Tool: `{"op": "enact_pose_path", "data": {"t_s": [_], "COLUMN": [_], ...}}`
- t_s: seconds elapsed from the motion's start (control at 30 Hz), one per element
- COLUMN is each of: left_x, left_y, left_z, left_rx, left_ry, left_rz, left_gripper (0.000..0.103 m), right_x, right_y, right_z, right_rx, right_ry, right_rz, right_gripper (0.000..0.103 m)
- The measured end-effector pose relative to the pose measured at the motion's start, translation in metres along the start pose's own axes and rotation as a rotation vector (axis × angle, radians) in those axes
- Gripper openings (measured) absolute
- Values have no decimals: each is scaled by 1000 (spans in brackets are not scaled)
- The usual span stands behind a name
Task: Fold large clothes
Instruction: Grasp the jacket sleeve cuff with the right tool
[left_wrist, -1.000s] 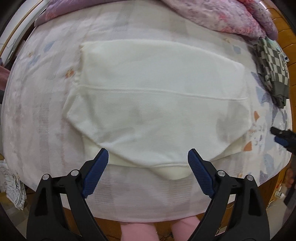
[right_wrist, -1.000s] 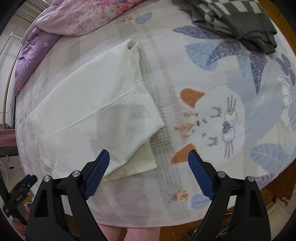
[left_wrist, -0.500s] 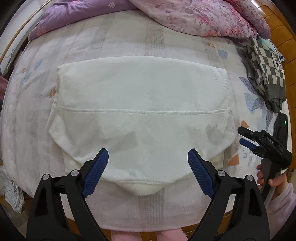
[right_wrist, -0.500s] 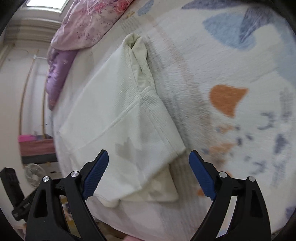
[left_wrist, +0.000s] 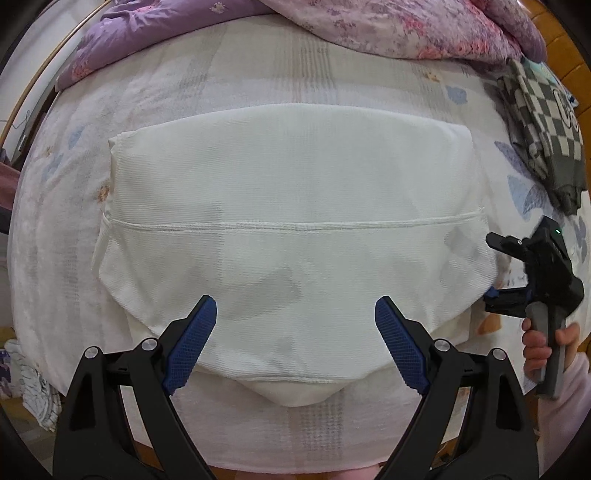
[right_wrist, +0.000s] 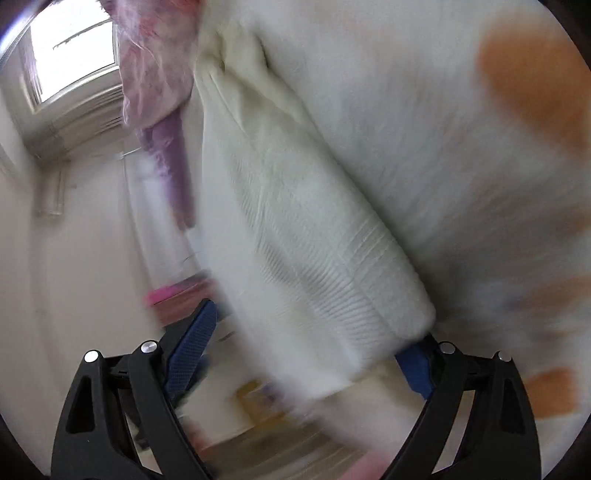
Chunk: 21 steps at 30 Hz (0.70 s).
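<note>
A folded cream-white garment (left_wrist: 291, 236) lies flat on the bed, with a stitched seam across its middle. My left gripper (left_wrist: 295, 339) is open and empty, hovering above the garment's near edge. My right gripper (left_wrist: 495, 269) shows in the left wrist view at the garment's right edge, tipped on its side and open. In the blurred right wrist view the right gripper (right_wrist: 306, 354) is open with the garment's folded corner (right_wrist: 332, 280) between its jaws; its lower finger (right_wrist: 413, 365) lies under the cloth.
A pink and purple floral quilt (left_wrist: 369, 26) is bunched at the far end of the bed. A folded grey checkered garment (left_wrist: 546, 125) lies at the far right. The bed sheet (left_wrist: 258, 62) has cat and leaf prints. The bed's near edge runs just below my grippers.
My left gripper has drawn nearer over the garment. My right gripper has swung left and rolled onto its side, closing in until the garment's right corner sits between its open jaws.
</note>
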<state>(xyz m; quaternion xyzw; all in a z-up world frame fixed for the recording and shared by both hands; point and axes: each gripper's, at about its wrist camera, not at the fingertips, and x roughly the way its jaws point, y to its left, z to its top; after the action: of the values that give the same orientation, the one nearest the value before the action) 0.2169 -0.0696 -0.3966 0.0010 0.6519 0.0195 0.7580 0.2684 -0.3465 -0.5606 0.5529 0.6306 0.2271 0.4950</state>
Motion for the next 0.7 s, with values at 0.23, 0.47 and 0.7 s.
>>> {"op": "enact_pose_path", "data": {"t_s": [0.23, 0.47, 0.7], "left_x": [10, 20, 35], "left_y": [6, 14, 20], "left_z": [-6, -10, -3], "left_rx": [9, -14, -21], "left_ry": [17, 35, 46], "left_rz": [17, 25, -19], "left_gripper": [88, 88, 88], "right_x": [22, 32, 48], "right_y": [14, 63, 65], "right_z": [34, 31, 51], "right_rx": [76, -117, -161], "right_ry": [104, 43, -59], "right_rz": [-95, -203, -224], "right_gripper": [96, 86, 86]}}
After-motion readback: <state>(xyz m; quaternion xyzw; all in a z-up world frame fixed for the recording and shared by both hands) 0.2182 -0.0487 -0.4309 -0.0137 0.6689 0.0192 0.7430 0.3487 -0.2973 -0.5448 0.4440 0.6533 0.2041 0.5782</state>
